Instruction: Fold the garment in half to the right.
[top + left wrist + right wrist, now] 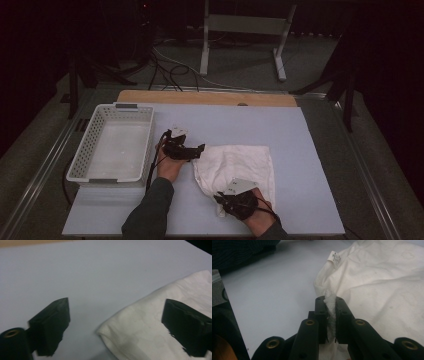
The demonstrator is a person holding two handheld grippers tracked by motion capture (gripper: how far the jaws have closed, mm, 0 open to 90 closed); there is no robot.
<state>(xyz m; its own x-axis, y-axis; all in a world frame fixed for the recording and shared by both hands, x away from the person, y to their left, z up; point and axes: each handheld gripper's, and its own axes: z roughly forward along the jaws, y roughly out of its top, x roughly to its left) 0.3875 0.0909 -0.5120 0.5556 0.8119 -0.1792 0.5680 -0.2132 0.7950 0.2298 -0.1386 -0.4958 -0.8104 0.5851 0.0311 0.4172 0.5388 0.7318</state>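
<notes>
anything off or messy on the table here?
Nothing stands out. The white towel lies rumpled but whole on the table, its near edge pinched in the right gripper. The left gripper is open at its left corner. The white basket sits upright.

The left black two-jaw claw (pixel 192 150) sits ahead of the left hand (pixel 169 165), its jaws pointing toward the person's right and spread wide apart. The left forearm, in a dark grey sleeve (pixel 147 212), comes in from the bottom edge. The right black two-jaw claw (pixel 220 199), held in the right hand (pixel 257 212), points left with its jaws pressed close on a fold of white cloth (pixel 387 285).
</notes>
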